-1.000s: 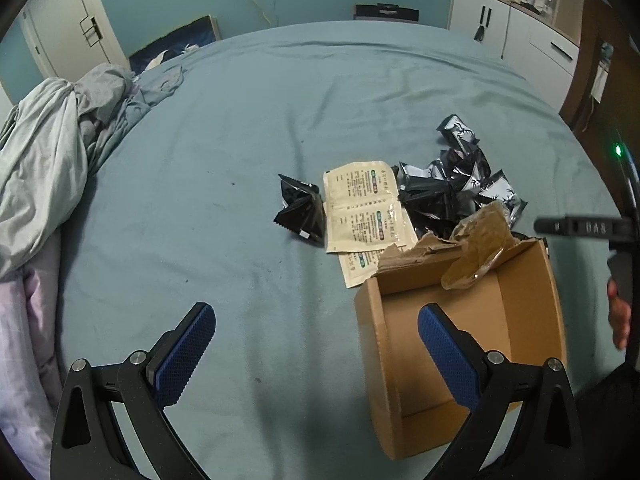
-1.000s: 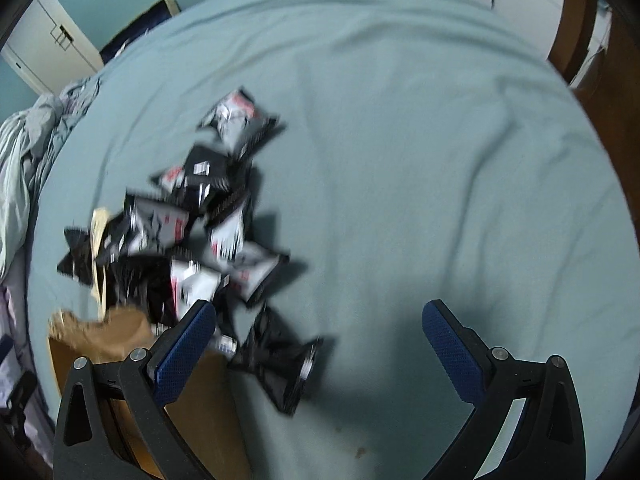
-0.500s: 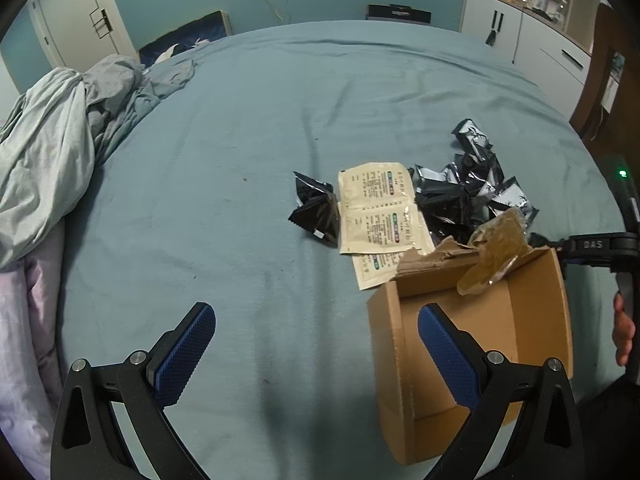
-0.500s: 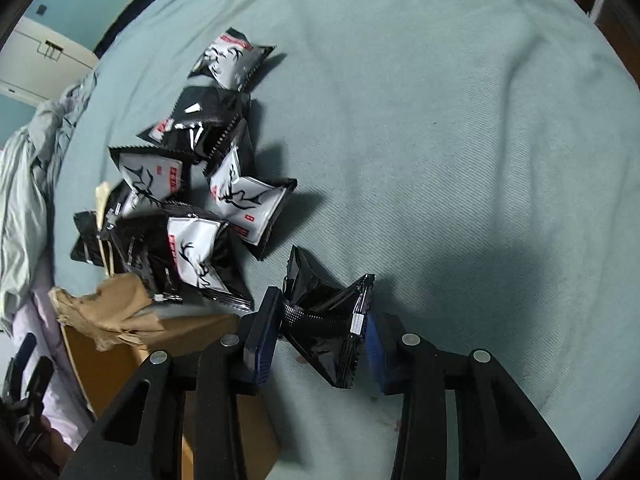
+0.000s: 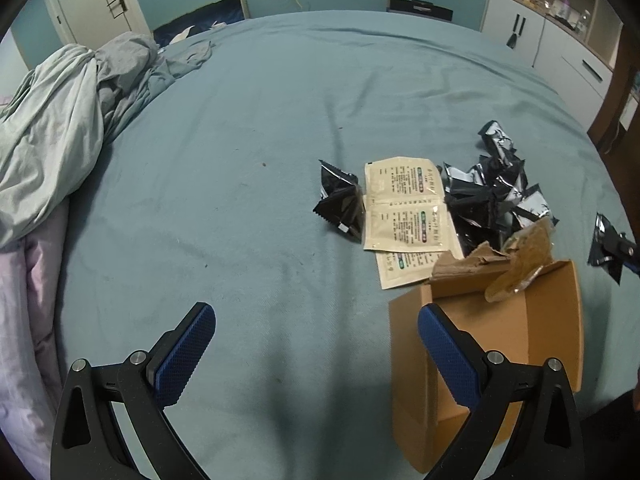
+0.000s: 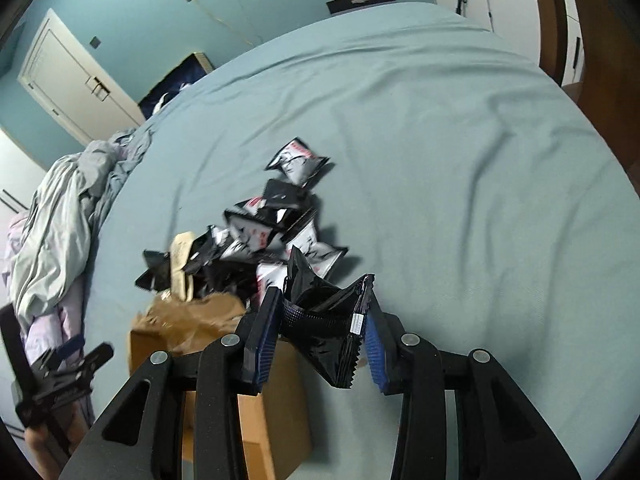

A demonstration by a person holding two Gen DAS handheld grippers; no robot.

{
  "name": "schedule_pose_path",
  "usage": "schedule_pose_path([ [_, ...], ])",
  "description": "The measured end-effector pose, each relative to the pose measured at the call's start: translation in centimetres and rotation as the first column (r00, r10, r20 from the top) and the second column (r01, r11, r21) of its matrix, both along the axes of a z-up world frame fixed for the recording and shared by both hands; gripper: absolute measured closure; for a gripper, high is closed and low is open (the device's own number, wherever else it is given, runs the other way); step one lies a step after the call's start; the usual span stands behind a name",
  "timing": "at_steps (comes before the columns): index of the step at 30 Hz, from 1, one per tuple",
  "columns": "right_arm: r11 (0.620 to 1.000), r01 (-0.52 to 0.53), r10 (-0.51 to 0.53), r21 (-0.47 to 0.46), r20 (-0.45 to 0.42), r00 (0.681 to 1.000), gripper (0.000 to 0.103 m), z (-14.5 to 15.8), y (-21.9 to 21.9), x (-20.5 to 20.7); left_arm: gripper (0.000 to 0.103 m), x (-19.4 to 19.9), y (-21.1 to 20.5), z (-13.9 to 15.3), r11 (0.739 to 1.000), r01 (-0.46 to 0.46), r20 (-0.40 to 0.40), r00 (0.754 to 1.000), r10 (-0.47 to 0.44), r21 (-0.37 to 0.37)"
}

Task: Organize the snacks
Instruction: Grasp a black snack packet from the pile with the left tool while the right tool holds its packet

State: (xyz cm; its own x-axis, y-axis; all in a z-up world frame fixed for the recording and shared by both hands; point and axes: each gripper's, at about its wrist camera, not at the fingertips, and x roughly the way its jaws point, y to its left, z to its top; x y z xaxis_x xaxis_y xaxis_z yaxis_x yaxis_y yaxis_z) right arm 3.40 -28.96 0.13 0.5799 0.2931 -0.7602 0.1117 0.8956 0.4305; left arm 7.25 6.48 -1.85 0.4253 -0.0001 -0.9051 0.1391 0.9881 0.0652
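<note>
Packet (image 6: 334, 332) crosswise, apparently, in right hand-held gripper (image 6: 320, 340).

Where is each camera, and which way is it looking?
Left wrist: on the left gripper, looking along its open fingers over the bed at the cardboard box; nothing held.
Right wrist: on the right gripper, looking across the bed toward the door; it is shut on a black snack packet.
Both views show the box, the pile of black snack packets and the crumpled bedding.
</note>
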Motion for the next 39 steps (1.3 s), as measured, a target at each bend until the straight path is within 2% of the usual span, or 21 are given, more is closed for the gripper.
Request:
schedule_pose_path([
  [5, 1.000, 0.002, -0.003, -0.007, -0.029, 1.000, 0.066, -0.9, -0.2, 1.0, 0.000, 1.8, -1.1, -0.6, 0.997, 0.028, -0.003, 1.000, -0.028, 0.072],
  [12, 0.999, 0.022, -0.020, 0.045, -0.044, 0.999, 0.066, -1.5, -1.2, 2.2, 0.000, 6.3, -2.9, -2.5, 0.992, 0.045, -0.032, 0.999, -0.041, 0.117],
  [19, 1.000, -0.015, 0.015, 0.009, -0.034, 0.999, 0.066, -1.4, -0.2, 2.5, 0.000, 11.3, -1.6, -5.3, 0.997, -0.061, -0.111, 0.992, 0.067, 0.050],
  [24, 0.999, -0.021, 0.022, 0.026, -0.041, 0.999, 0.066, -1.8, -0.2, 3.1, 0.002, 13.7, -1.2, -7.5, 0.994, -0.100, -0.153, 0.982, 0.106, 0.050],
  [25, 0.999, -0.020, 0.021, 0.026, -0.043, 0.999, 0.066, -1.9, -0.3, 3.2, 0.012, 14.0, -1.1, -7.9, 0.994, -0.099, -0.167, 0.980, 0.104, 0.037],
  [26, 1.000, -0.018, 0.019, 0.026, -0.046, 0.999, 0.066, -2.0, -0.3, 3.3, 0.027, 14.3, -1.1, -8.2, 0.995, -0.099, -0.185, 0.977, 0.103, 0.031],
  [27, 1.000, -0.018, 0.019, 0.026, -0.050, 0.999, 0.066, -2.1, -0.3, 3.3, 0.031, 14.7, -1.0, -8.9, 0.995, -0.097, -0.213, 0.972, 0.099, 0.022],
  [30, 1.000, -0.019, 0.020, 0.021, -0.056, 0.998, 0.066, -2.3, -0.2, 3.4, 0.034, 14.9, -1.0, -9.0, 0.994, -0.109, -0.211, 0.971, 0.108, 0.010],
  [31, 1.000, -0.020, 0.021, 0.018, -0.056, 0.998, 0.066, -2.3, -0.1, 3.5, 0.041, 14.9, -1.1, -9.0, 0.995, -0.104, -0.211, 0.972, 0.103, 0.006],
  [33, 1.000, -0.017, 0.017, 0.003, -0.056, 0.998, 0.066, -2.5, 0.1, 3.6, 0.065, 14.5, -1.6, -8.5, 0.997, -0.076, -0.196, 0.978, 0.074, -0.001],
  [36, 1.000, -0.005, 0.003, -0.026, -0.062, 0.998, 0.066, -2.7, 0.3, 3.4, 0.070, 13.4, -2.3, -7.5, 0.996, -0.064, -0.174, 0.982, 0.073, 0.059],
  [39, 1.000, 0.015, -0.016, -0.022, -0.063, 0.998, 0.066, -2.6, 0.1, 2.6, 0.071, 11.8, -2.1, -5.6, 0.997, -0.046, -0.143, 0.988, 0.054, 0.058],
])
